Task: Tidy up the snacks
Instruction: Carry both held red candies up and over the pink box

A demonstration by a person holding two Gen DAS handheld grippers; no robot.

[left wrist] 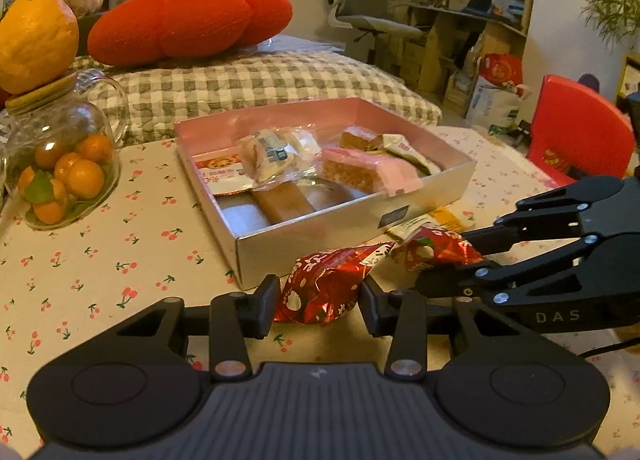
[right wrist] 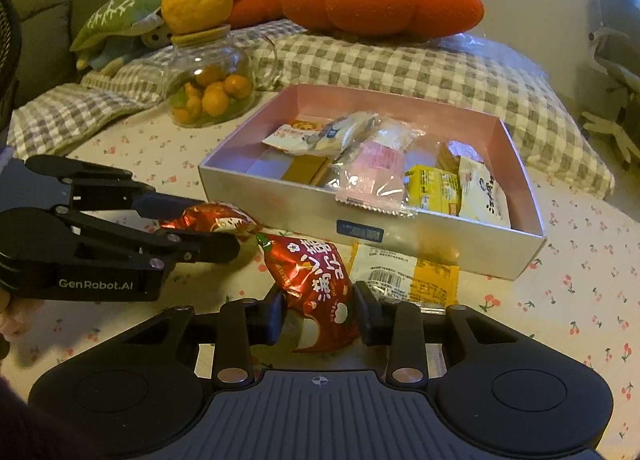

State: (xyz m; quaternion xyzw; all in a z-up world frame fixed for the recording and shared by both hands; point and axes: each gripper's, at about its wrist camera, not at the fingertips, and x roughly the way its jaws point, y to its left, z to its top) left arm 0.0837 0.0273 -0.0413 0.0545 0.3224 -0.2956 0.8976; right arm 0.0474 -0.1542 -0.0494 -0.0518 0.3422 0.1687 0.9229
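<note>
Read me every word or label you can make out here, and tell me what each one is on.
"GenRobot.AI": side of the left gripper.
"DAS": side of the right gripper.
Large white Chinese characters on the red snack packets: too warped to read.
Blue sticker on the box: too small.
Yellow-and-white packet: fine print blurred.

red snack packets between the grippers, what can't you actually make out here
- Left wrist view: whether the red packets are one joined strip or two; the right gripper covers the far end.
- Right wrist view: the yellow packet print is too small; the silver box hides its top.
</note>
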